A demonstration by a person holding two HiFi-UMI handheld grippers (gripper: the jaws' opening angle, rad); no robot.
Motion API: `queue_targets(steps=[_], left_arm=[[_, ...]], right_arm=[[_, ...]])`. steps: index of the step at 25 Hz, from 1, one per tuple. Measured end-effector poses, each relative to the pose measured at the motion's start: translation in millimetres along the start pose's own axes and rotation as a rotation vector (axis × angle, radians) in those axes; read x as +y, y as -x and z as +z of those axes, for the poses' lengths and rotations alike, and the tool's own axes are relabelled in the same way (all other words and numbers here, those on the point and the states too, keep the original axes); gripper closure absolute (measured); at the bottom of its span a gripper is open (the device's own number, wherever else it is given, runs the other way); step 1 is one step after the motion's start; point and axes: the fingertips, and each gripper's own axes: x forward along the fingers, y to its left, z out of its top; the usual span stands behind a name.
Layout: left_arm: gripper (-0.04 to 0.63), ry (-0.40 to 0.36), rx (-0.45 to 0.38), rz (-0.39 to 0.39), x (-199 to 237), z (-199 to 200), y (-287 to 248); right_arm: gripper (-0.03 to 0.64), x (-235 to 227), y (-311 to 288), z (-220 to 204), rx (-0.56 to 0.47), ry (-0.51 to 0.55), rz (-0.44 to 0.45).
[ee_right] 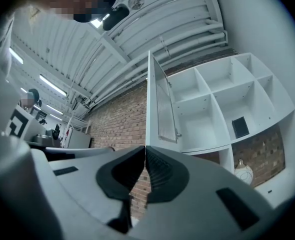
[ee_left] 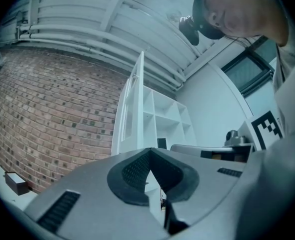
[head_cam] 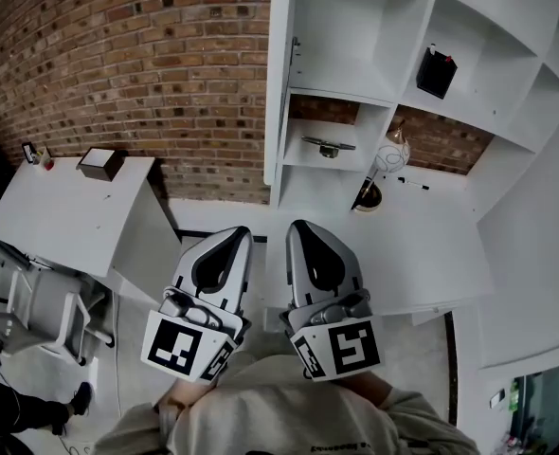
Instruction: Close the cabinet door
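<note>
Sleeves and chest of a pale sweatshirt (head_cam: 289, 415) fill the bottom edge of the head view, which looks steeply down. Just beyond them, two hand-held grippers sit side by side, close but apart, both pointing away from the person toward white shelving.

The left hand-held gripper (head_cam: 243, 233) has its jaws together with nothing between them. Its own view shows the dark ribbed pads (ee_left: 132, 171) meeting at the tips. The right hand-held gripper (head_cam: 296, 226) is likewise closed and empty, with its jaws meeting in a thin line in its own view. Each carries a cube (head_cam: 187, 347) with black-and-white square markers at its near end.

Past the gripper tips lies a white desk (head_cam: 431, 254), with a small dark pen (head_cam: 414, 184) resting near its back edge. Off to the left stands a second desk (head_cam: 62, 216), also white, with a small dark box (head_cam: 101, 163) on it and a grey chair (head_cam: 47, 311) nearer the person.

Farthest away, a white shelf unit (head_cam: 422, 27) stands against a red brick wall (head_cam: 166, 64). The cabinet door (head_cam: 279, 74) stands open at the unit's left edge, swung out toward the person and seen edge-on, well apart from both grippers. The right gripper view shows a ribbed panel (ee_right: 165, 109) set in the door. A black object (head_cam: 437, 72) sits in an upper compartment to the right. A round glass vase (head_cam: 390, 154) stands in a lower opening, and a flat metal item (head_cam: 329, 146) lies on the shelf beside it.
</note>
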Motion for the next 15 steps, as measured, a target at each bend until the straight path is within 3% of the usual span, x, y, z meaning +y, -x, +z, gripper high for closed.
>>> queue_targets(steps=[7, 15], left_arm=[[0.589, 0.014, -0.01, 0.0, 13.7, 2.7, -7.7], [0.589, -0.011, -0.047, -0.053, 16.9, 30.1, -29.5]], right_arm=[[0.597, 1.0, -11.6, -0.8, 0.005, 0.013, -0.003], [0.597, -2.6, -29.5, 17.7, 0.007, 0.065, -0.003]])
